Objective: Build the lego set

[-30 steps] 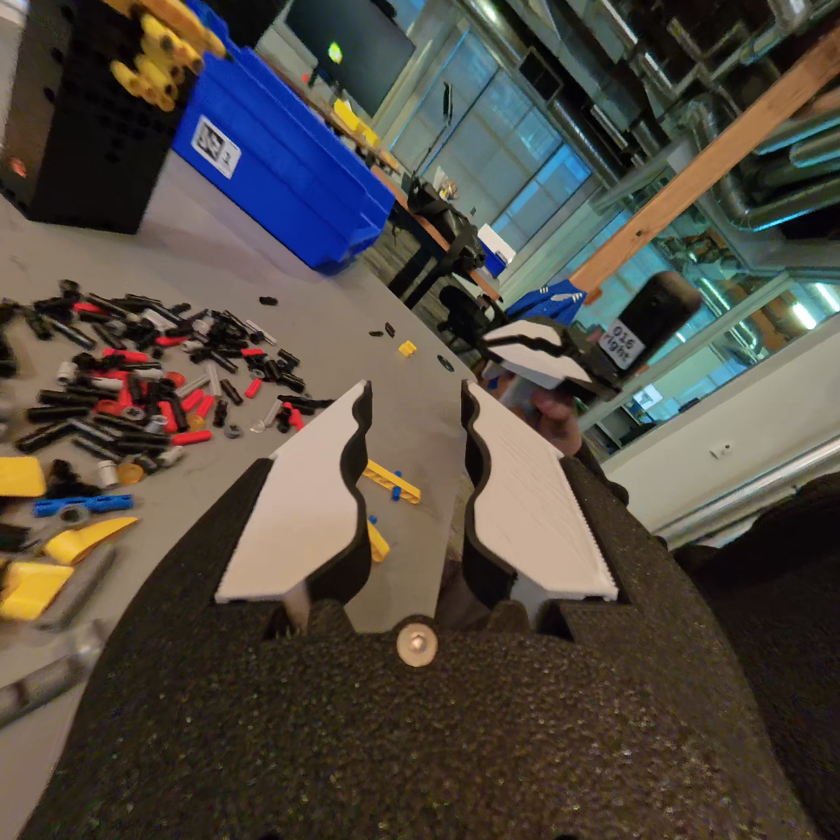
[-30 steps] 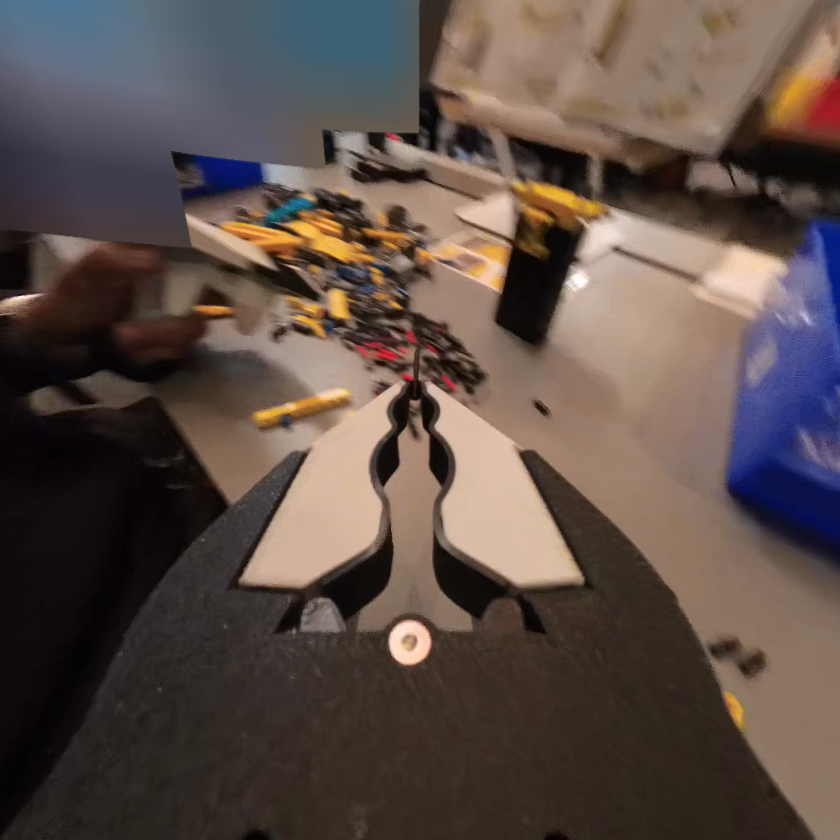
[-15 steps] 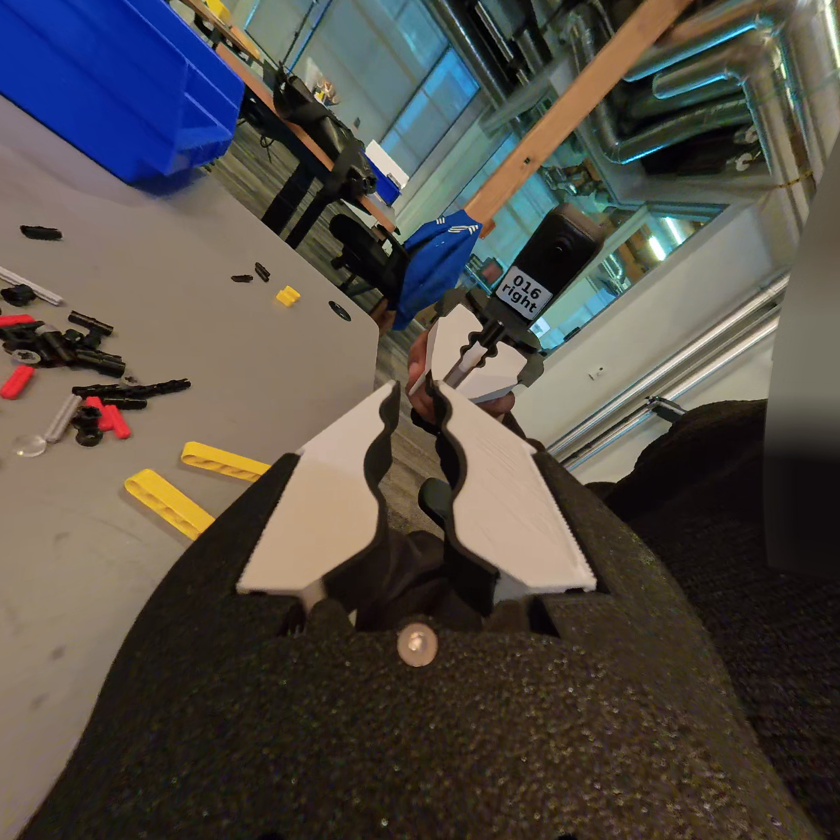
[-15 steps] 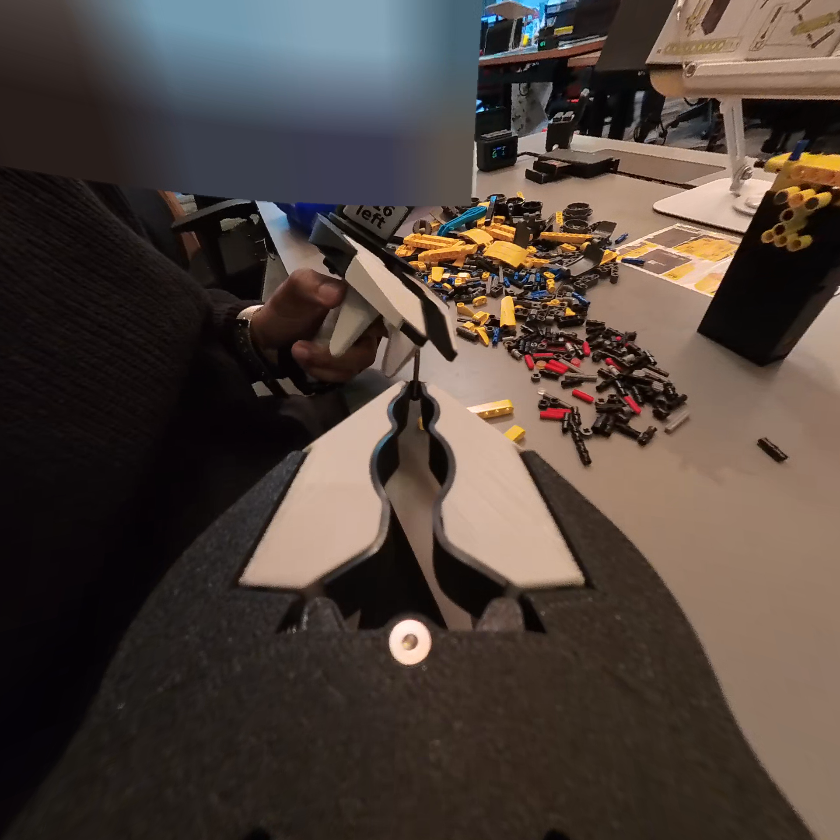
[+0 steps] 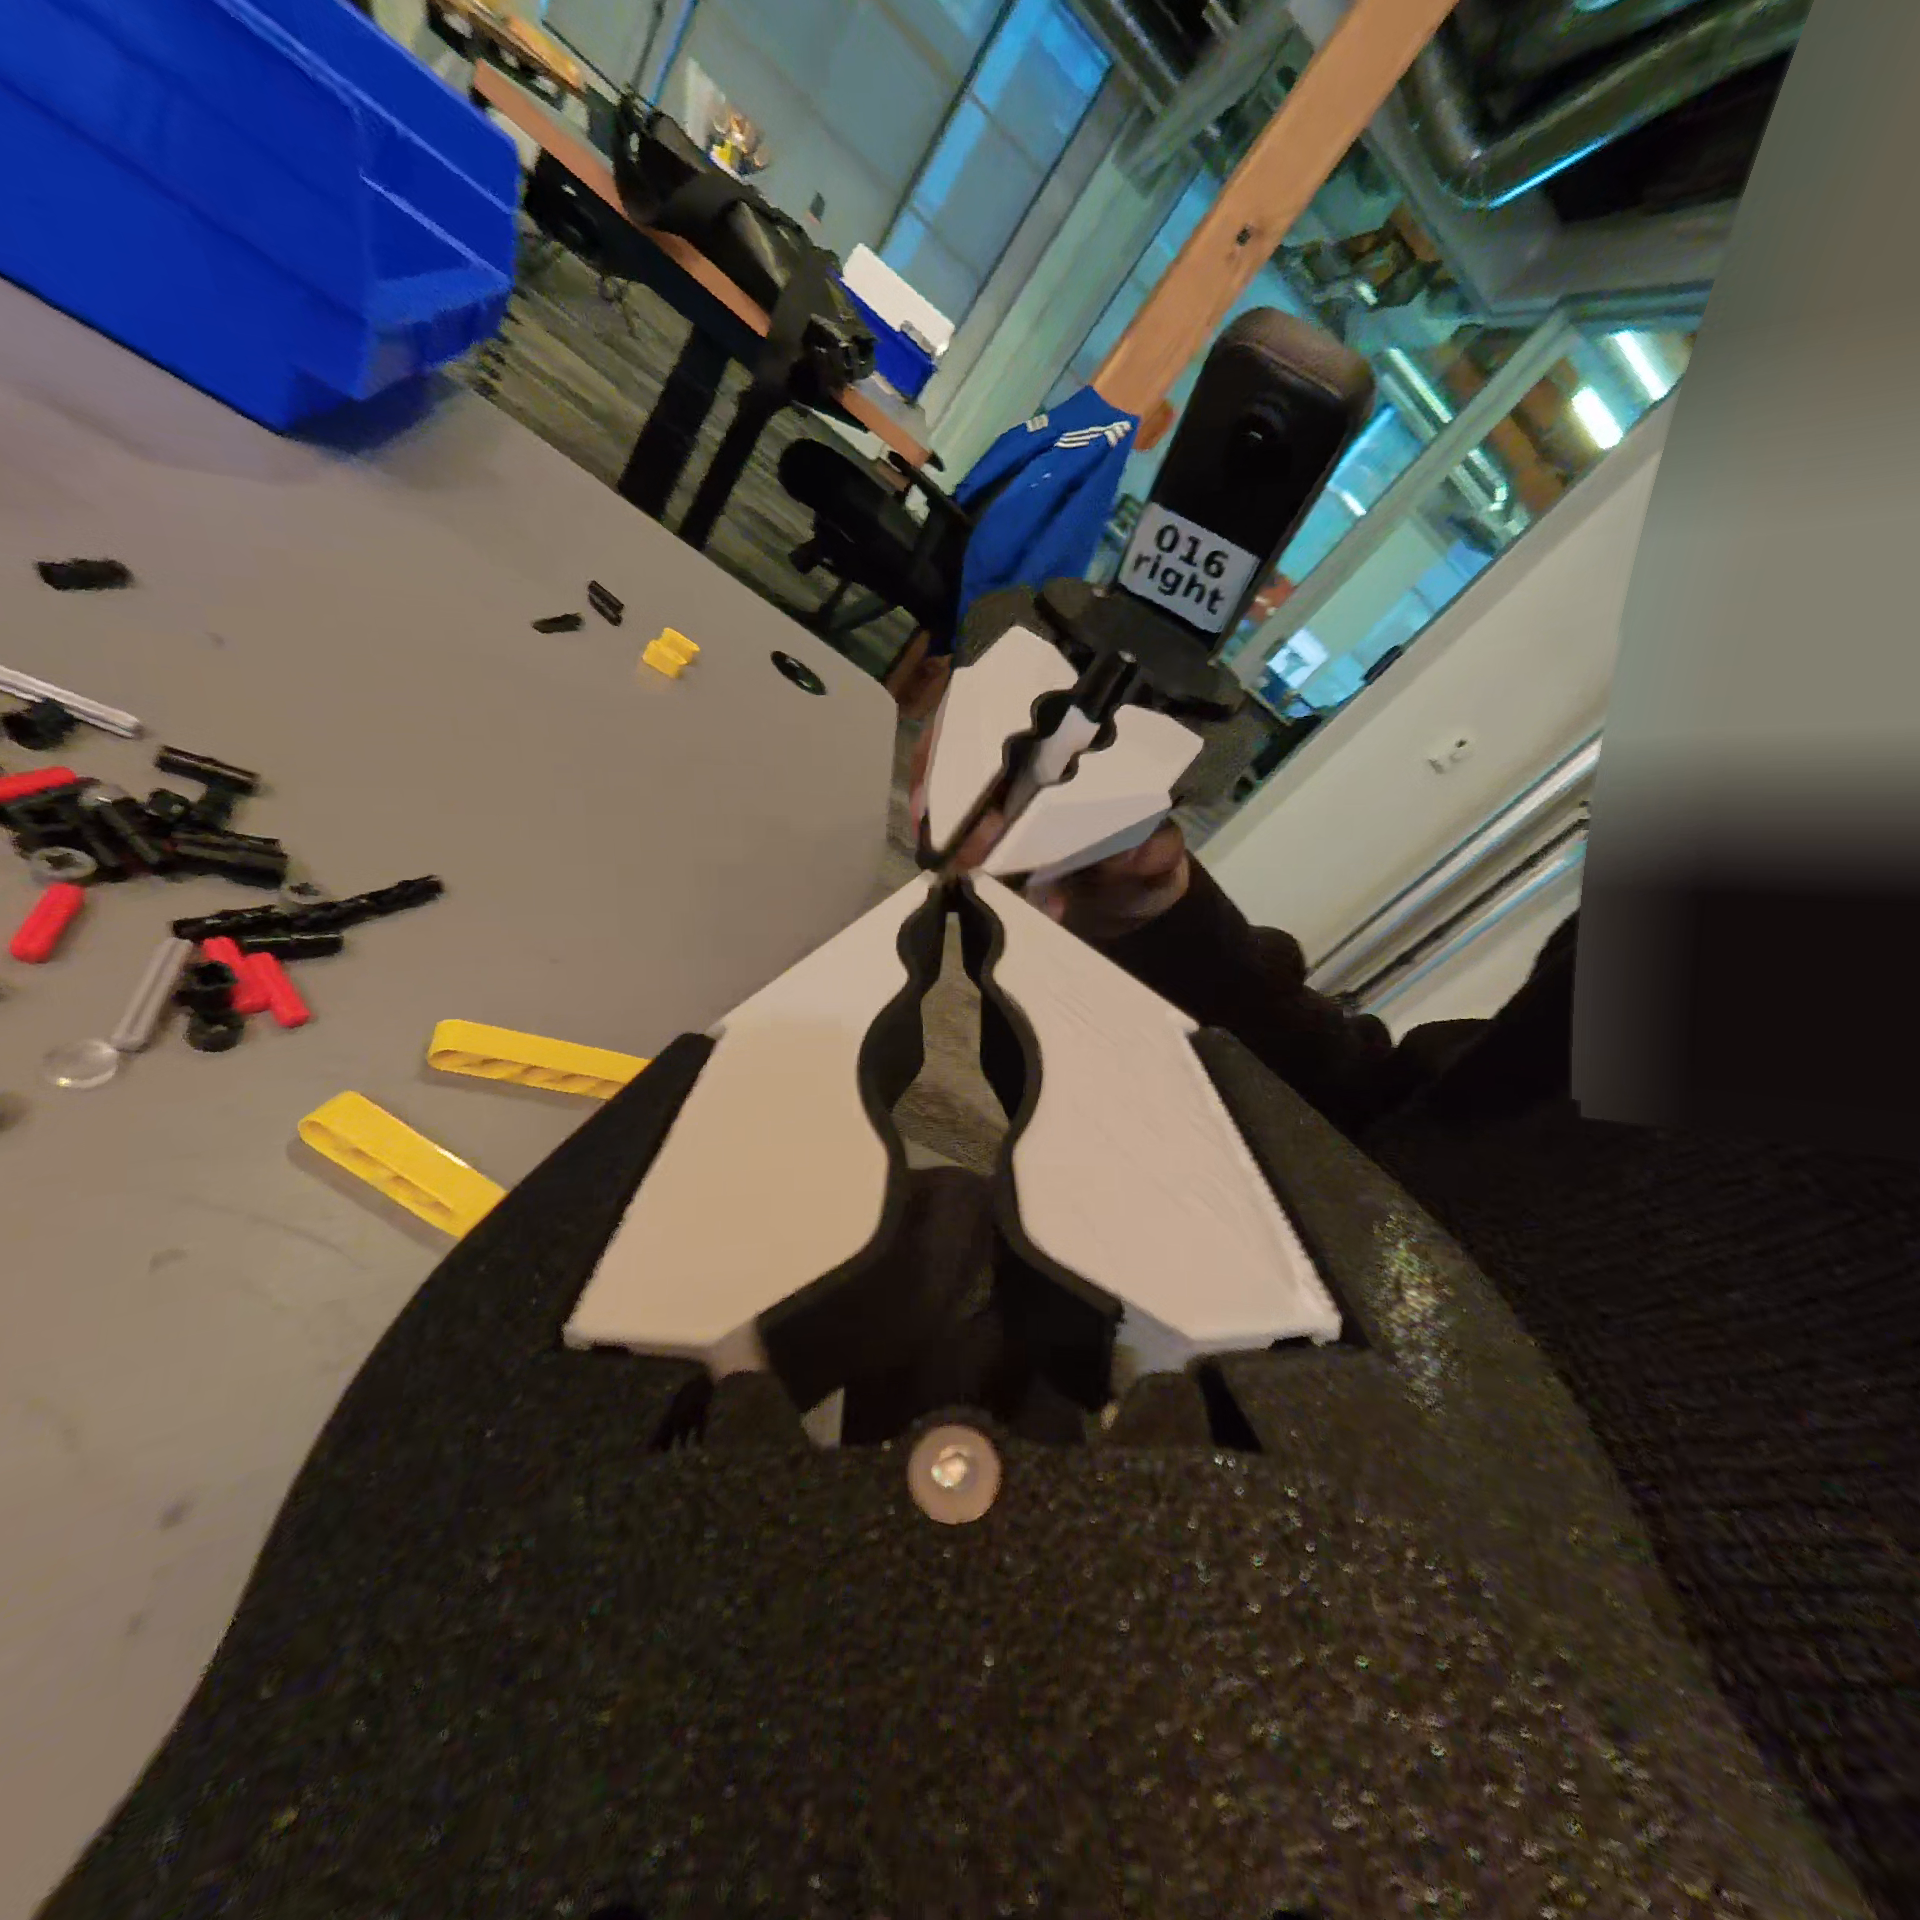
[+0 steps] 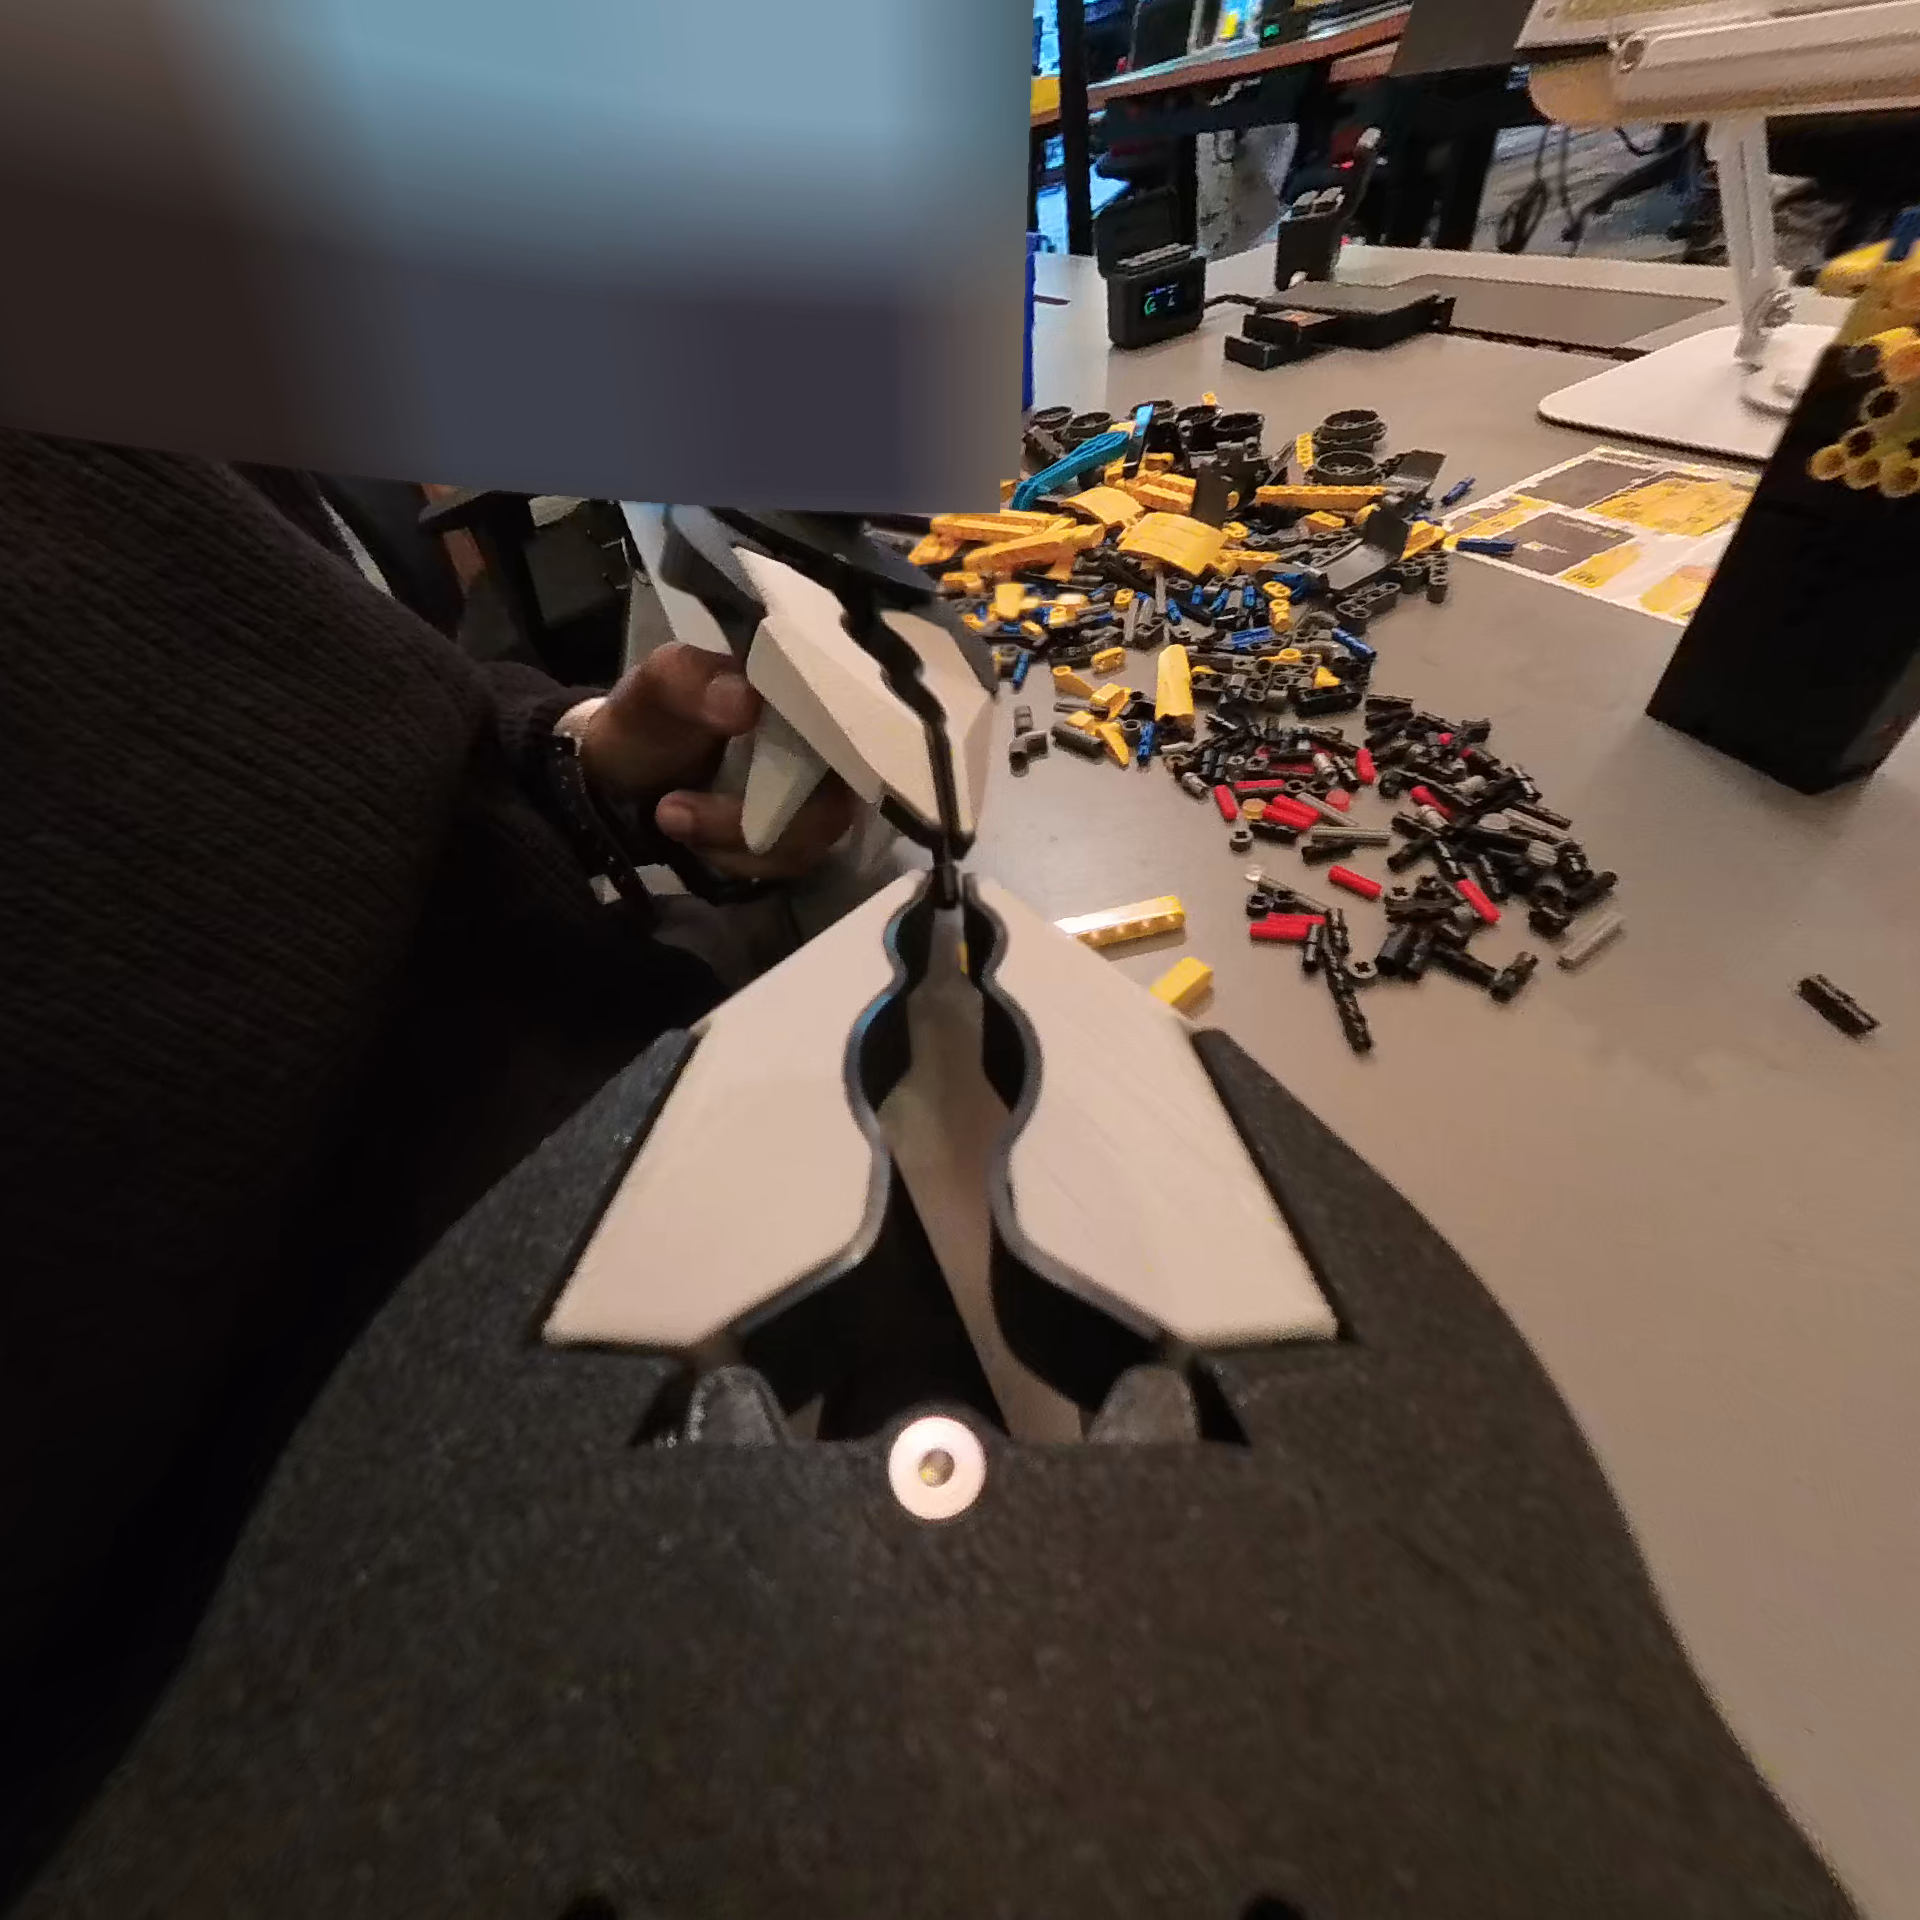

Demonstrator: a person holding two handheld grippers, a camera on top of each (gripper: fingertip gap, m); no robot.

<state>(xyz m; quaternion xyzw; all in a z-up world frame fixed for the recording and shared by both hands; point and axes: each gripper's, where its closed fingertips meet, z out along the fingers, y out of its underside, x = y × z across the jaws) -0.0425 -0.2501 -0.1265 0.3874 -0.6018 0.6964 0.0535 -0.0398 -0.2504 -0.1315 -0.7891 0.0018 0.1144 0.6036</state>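
Note:
My left gripper (image 5: 943,883) and right gripper (image 6: 945,883) meet tip to tip in the air just off the grey table's near edge (image 5: 810,831). A thin black pin (image 6: 948,868) runs between the two sets of tips; it also shows in the left wrist view (image 5: 940,871). Both grippers look shut on it, one at each end. The right gripper (image 5: 951,847) faces me in the left wrist view, held by a hand. The left gripper (image 6: 951,826) faces me in the right wrist view, also held by a hand (image 6: 675,717).
Two yellow beams (image 5: 530,1055) (image 5: 395,1158) lie near the table edge. Black and red pins (image 6: 1434,831) and a heap of yellow, black and blue parts (image 6: 1195,582) lie farther in. A blue bin (image 5: 239,208) and a black block with yellow parts (image 6: 1808,623) stand behind. Only a small space, under 4 cm, lies between the two pairs of fingers.
The left gripper swung off the table toward the right gripper and closed, from wide open to shut on the pin's free end. The right gripper stayed shut on the pin.

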